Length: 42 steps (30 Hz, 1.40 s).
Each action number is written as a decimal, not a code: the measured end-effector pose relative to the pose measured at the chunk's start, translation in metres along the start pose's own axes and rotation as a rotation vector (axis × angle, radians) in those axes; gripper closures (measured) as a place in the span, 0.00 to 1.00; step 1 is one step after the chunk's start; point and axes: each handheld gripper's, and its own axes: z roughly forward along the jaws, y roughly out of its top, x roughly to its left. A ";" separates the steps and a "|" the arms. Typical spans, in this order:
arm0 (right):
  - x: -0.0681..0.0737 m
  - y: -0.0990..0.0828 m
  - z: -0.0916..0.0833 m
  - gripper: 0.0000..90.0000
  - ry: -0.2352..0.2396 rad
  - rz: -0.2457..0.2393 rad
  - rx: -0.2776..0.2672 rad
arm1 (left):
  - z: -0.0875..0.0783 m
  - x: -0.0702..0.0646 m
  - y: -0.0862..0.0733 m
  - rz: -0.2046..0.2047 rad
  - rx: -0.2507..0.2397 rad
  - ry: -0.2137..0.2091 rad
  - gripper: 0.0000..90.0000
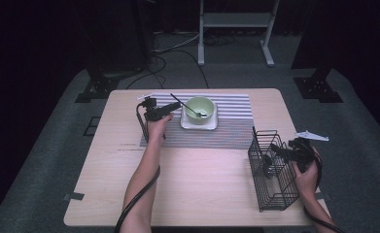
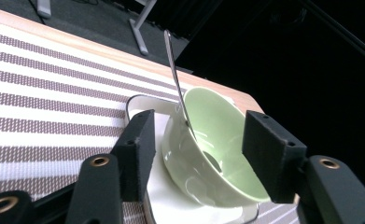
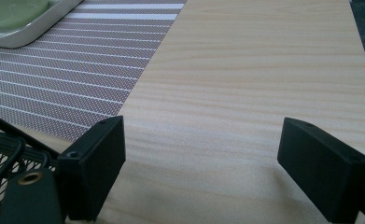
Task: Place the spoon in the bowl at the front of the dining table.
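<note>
A pale green bowl (image 1: 199,108) stands on a white square plate (image 1: 198,124) on a striped placemat (image 1: 231,121). A metal spoon (image 1: 185,107) leans in the bowl with its handle pointing up to the left. My left gripper (image 1: 170,115) is just left of the bowl, open. In the left gripper view the jaws (image 2: 203,126) stand apart in front of the bowl (image 2: 217,154), clear of the spoon (image 2: 175,74). My right gripper (image 1: 275,148) is at the top of a black wire basket (image 1: 270,167) at the right. It is open (image 3: 203,140) with nothing between its fingers.
The wooden table (image 3: 264,70) lies bare between placemat and basket. The basket's wire edge (image 3: 3,154) sits by the right gripper's left jaw. The plate's corner (image 3: 31,28) shows far off. A white frame (image 1: 236,29) and dark stands are on the floor beyond the table.
</note>
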 end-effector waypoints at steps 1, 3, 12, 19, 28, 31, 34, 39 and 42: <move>0.000 0.000 0.000 0.16 0.000 0.002 0.000 | -0.002 0.001 -0.001 -0.010 -0.008 -0.015 0.46; 0.000 0.000 0.000 0.16 0.000 0.003 0.001 | -0.006 0.001 -0.003 -0.003 -0.008 -0.018 0.43; 0.000 0.000 0.000 0.16 -0.002 0.002 0.001 | -0.020 -0.005 -0.008 0.029 0.008 -0.014 0.36; 0.000 0.000 0.000 0.16 0.000 0.006 0.004 | -0.025 -0.007 -0.017 0.070 0.029 0.001 0.29; 0.000 0.000 0.000 0.16 -0.001 0.010 0.006 | -0.029 -0.023 -0.022 0.094 0.054 -0.057 0.23; 0.000 0.000 0.000 0.16 -0.001 0.006 0.004 | -0.030 -0.030 -0.023 0.116 0.064 -0.064 0.22; 0.000 0.000 0.000 0.16 0.000 0.006 0.005 | -0.032 -0.034 -0.023 0.119 0.072 -0.075 0.21; 0.000 0.000 0.000 0.16 0.000 0.006 0.006 | -0.038 -0.036 -0.026 0.127 0.077 -0.072 0.20; 0.000 0.000 0.000 0.16 -0.001 0.003 0.006 | -0.043 -0.037 -0.027 0.141 0.076 -0.069 0.20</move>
